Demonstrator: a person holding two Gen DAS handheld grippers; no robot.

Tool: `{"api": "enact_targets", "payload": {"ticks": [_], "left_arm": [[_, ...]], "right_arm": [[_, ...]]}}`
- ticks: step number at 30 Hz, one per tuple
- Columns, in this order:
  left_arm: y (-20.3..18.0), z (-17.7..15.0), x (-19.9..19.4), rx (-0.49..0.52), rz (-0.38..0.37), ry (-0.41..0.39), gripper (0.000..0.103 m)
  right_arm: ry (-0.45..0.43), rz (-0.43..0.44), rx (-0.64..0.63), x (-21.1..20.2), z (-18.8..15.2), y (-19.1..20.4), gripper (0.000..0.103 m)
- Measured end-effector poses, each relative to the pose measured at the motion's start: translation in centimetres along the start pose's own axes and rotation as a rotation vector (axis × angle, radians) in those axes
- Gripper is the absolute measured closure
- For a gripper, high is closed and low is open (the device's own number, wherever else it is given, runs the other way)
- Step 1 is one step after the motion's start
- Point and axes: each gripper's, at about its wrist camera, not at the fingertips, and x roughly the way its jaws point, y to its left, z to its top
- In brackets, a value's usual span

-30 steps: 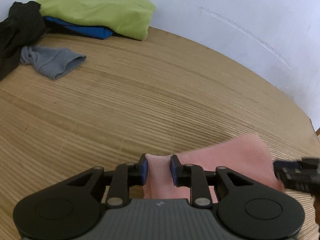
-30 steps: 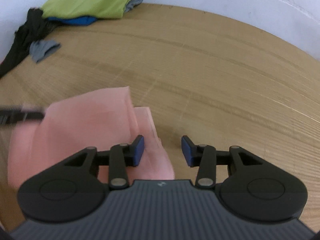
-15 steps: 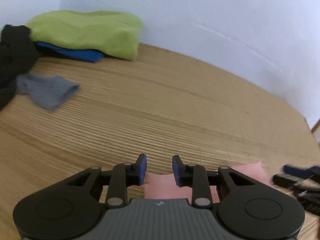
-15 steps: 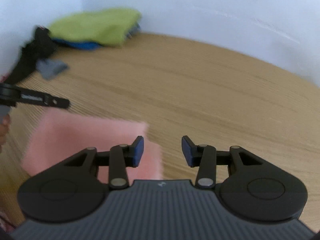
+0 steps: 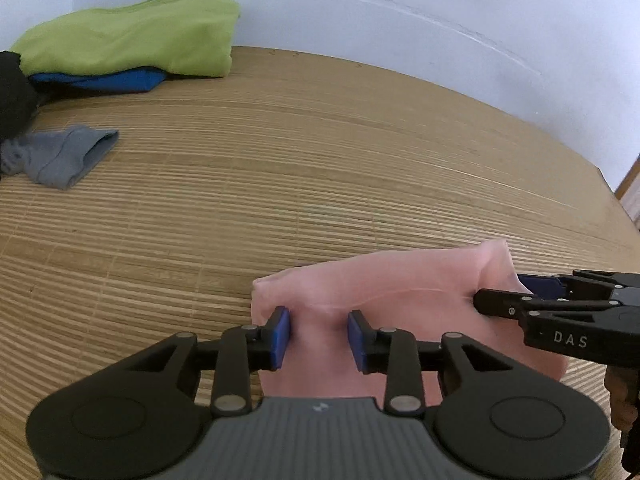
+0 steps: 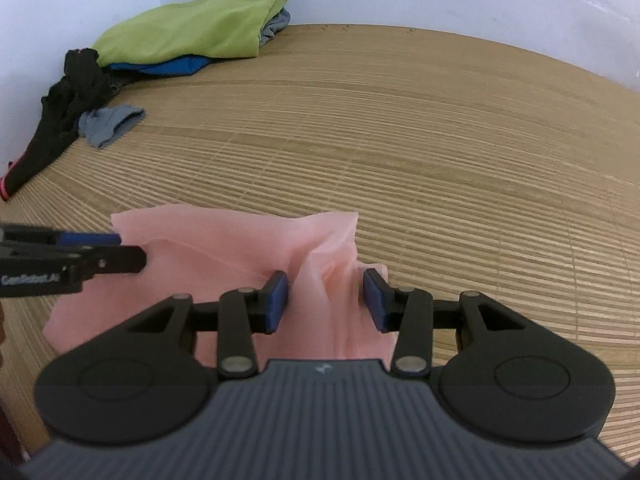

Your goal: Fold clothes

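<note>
Your left gripper [image 5: 319,335] has just been opening its jaws: a second ago they pinched the pink cloth [image 5: 384,292] closer, now they stand apart with a ridge of it between them. The left pad looks to touch the fabric edge and the right pad sits just clear, so I read that as released or nearly so, not a firm clamp.

Your right gripper [image 6: 326,300] has not changed its gap. A second ago the cloth lay off its left jaw with nothing between the pads; now a bunched fold stands between them. The jaws are apart and neither pad visibly presses the fold.

The cloth spans both sets of jaws and lies on the slatted mat [image 5: 320,168], far side ahead of the fingertips, near side running under both gripper bodies. Half a second ago it looked flatter; now it is humped. My read: you are between grips, re-seating on both ends before the next fold.

Hard to make out:
- Near edge of the cloth is hidden under both gripper bodies, so the fold count is unknown.
- Garment type: cannot tell.
- Right pad contact in the left view is ambiguous.
- Green and blue stack [image 6: 188,36], black garment [image 6: 60,100] and grey piece [image 6: 110,124] sit well ahead, left of the jaws; the black one is cut off at the frame edge.
</note>
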Motion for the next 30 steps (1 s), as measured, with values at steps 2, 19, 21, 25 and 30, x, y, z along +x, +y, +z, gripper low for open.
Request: {"api": "enact_targets", "payload": {"ticks": [2,19,21,25,30], "left_arm": [[0.1,0.0,-0.5,0.006,0.013,0.008,0.066],[-5.6,-3.1,-7.8,0.007,0.111,0.149,0.051],[-5.8,-2.9,-7.7,-0.007,0.130,0.143,0.051],[-6.6,-3.2,-7.6,-0.006,0.173,0.147,0.046],[-6.9,-4.4,-7.3,-0.027,0.201,0.191,0.045]], "right_arm": [[-0.002,-0.017,0.017,-0.4,0.0,0.3,0.058],[0.132,0.036,0.142,-9.3,-2.5,1.1,0.058],[0.142,0.040,0.122,-9.2,-2.5,1.2,0.058],[0.125,-0.004,0.084,-9.6,-2.2,1.2,0.058],[0.172,0.024,0.081,-8.8,-2.8,0.9,0.058]]}}
